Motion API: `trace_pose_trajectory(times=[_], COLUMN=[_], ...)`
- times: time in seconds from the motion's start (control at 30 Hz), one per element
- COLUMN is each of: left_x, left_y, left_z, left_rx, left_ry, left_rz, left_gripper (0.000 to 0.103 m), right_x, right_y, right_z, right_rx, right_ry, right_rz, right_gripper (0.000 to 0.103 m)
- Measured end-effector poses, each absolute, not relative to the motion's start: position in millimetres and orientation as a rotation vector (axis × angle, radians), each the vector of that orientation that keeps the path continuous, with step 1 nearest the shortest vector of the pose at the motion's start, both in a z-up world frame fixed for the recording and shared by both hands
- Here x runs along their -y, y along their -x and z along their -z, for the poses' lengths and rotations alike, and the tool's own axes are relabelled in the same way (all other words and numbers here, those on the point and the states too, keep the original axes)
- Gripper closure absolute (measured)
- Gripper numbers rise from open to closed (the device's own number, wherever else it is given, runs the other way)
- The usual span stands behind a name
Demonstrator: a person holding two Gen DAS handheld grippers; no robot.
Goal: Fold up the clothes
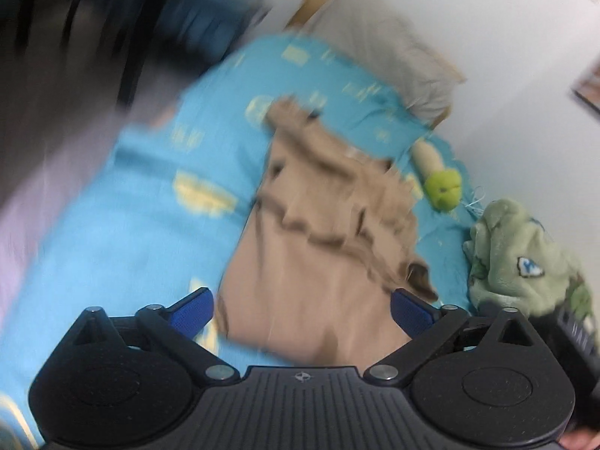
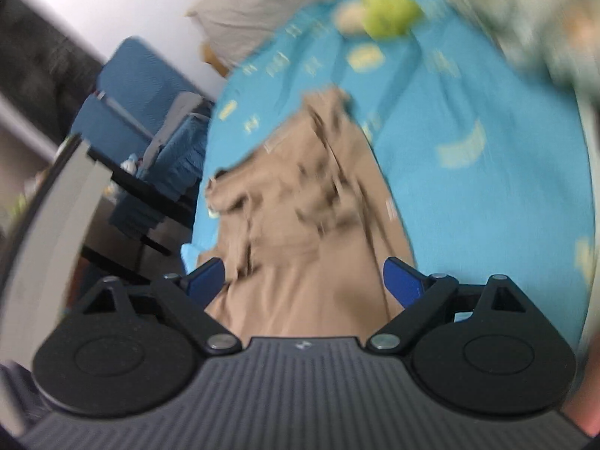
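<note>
A tan garment (image 1: 318,247) lies crumpled on a bed with a light blue patterned sheet (image 1: 150,225). It also shows in the right wrist view (image 2: 300,217) on the same sheet (image 2: 487,206). My left gripper (image 1: 302,309) is open, its blue pads wide apart above the near end of the garment, holding nothing. My right gripper (image 2: 303,281) is open too, over the near end of the garment, empty. Both views are blurred by motion.
A green plush toy (image 1: 444,187) and a pale green fleece blanket (image 1: 525,258) lie by the white wall. A grey pillow (image 1: 393,48) is at the bed's far end. A blue chair (image 2: 150,112) and dark furniture stand beside the bed.
</note>
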State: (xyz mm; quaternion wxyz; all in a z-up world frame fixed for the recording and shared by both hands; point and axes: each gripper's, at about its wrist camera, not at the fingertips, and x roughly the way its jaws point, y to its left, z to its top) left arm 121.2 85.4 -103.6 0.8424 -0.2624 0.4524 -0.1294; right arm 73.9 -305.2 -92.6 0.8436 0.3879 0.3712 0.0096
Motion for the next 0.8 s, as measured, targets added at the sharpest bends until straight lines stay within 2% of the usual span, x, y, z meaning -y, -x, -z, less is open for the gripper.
trace_pose_trajectory(times=[0.27, 0.37, 0.47, 0.57, 0.63, 0.8], left_x=[-93.9, -87.3, -88.4, -90.9, -92.7, -95.4], left_y=[-126.2, -138.2, -145.6, -147.6, -145.8, -137.2], left_z=[144.3, 167.4, 177.3, 185.4, 188.4, 183.0], left_rx=[-1.112, -1.151, -1.109, -1.09, -1.078, -1.002], left_ry=[0.806, 0.927, 1.006, 1.052, 1.064, 1.086], left_rz=[0.297, 0.34, 0.328, 0.287, 0.274, 0.302], left_gripper=[0.007, 0.015, 0.032, 0.057, 0.086, 0.094], right_x=[304.1, 296.4, 291.6, 286.3, 280.3, 261.4], right_y=[-53.0, -58.0, -62.0, -64.7, -66.5, -76.0], right_z=[141.6, 151.1, 161.0, 169.4, 172.8, 178.8], right_rx=[-0.877, -0.916, -0.944, -0.96, -0.974, -0.959], right_ry=[-1.247, -1.275, -1.291, -1.316, -1.344, -1.394], right_rz=[-0.025, -0.038, -0.032, -0.037, -0.086, -0.138], right_gripper=[0.01, 0.01, 0.01, 0.009, 0.009, 0.01])
